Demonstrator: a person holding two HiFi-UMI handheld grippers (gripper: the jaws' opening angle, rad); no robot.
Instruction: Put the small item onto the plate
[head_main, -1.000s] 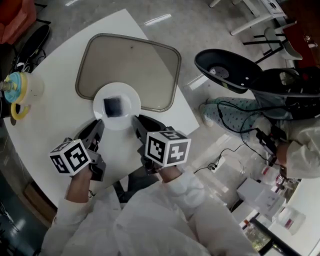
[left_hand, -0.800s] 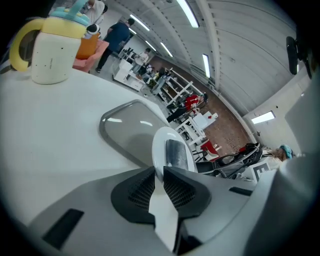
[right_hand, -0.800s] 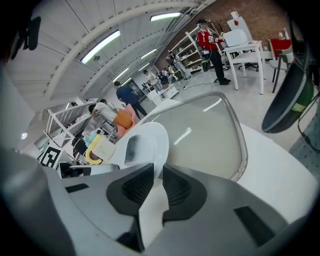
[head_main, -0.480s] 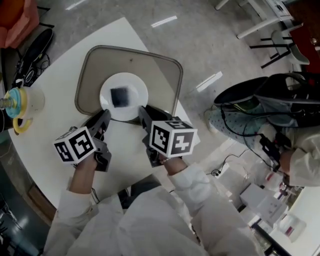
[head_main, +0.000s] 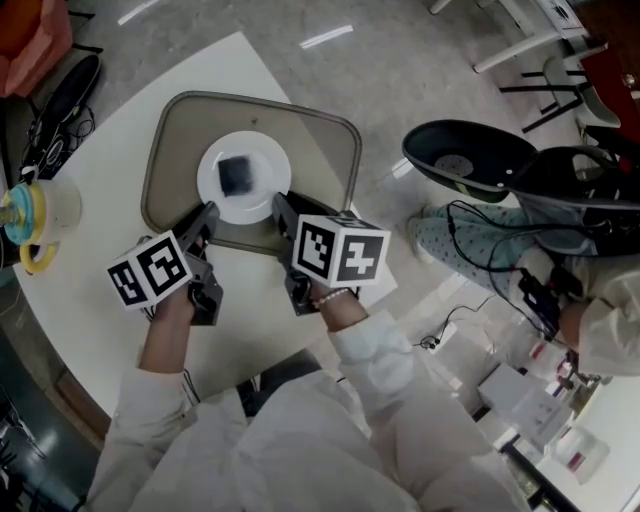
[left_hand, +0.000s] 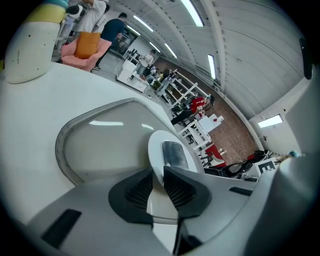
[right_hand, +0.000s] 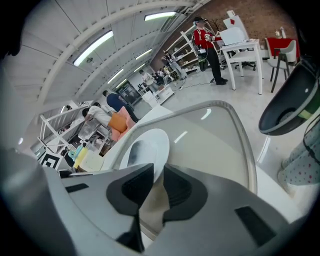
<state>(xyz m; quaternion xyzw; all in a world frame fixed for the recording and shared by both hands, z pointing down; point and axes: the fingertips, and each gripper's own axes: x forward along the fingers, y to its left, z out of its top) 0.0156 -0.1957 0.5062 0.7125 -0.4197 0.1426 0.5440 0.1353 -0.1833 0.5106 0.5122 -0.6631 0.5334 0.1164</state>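
Note:
A white plate (head_main: 262, 186) lies over the near half of the grey tray (head_main: 315, 145), and a small dark square item (head_main: 236, 175) rests on its middle. My left gripper (head_main: 207, 216) is shut on the plate's near-left rim. My right gripper (head_main: 279, 206) is shut on its near-right rim. In the left gripper view the plate (left_hand: 157, 150) runs edge-on between the jaws (left_hand: 157, 186), with the item (left_hand: 174, 153) just beyond and the tray (left_hand: 100, 145) behind. In the right gripper view the plate (right_hand: 152, 144) sits between the jaws (right_hand: 156, 182) above the tray (right_hand: 212, 142).
A pale cup with a yellow handle and teal lid (head_main: 38, 208) stands at the table's left edge. The white round table (head_main: 90, 280) ends close to the right of the tray. A black chair (head_main: 465, 158) and cables are on the floor at right.
Both grippers have carried the plate with the item away from me, from the bare table in front of the tray to over the tray's near half.

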